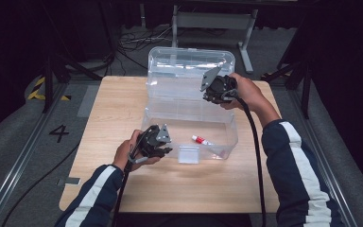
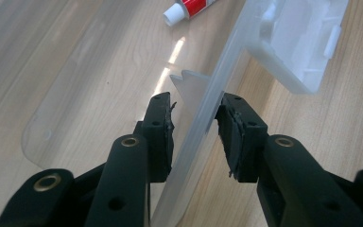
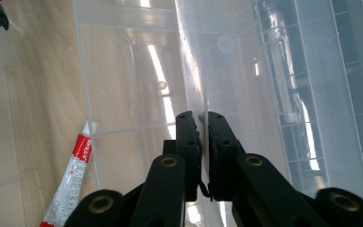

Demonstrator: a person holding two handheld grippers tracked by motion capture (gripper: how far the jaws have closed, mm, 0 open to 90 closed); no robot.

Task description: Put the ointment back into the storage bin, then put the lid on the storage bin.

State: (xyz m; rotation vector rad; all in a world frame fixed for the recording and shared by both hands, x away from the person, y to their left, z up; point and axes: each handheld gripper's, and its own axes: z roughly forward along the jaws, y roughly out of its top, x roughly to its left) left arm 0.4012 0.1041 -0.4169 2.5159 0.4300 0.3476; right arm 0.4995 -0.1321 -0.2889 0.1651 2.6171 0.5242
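On the floor left of the desk (image 1: pixel 113 189) we read a black numeral 4 (image 1: pixel 59 133). The small red-and-white tube (image 1: pixel 202 140) lying inside the clear plastic storage box (image 1: pixel 227 142) carries print along its white body, too small and blurred for us to read. The tube rests on the box floor near the front wall, white cap toward the left gripper.

Our left gripper (image 2: pixel 196 125) is released, jaws spread on either side of the box's front-left wall, which passes between the pads (image 2: pixel 163 123) without being pinched. Our right gripper (image 3: pixel 203 146) is clenched on the edge of the box's raised clear lid (image 1: pixel 189 61), jaws nearly together with the thin plastic between them, holding the lid upright behind the box.
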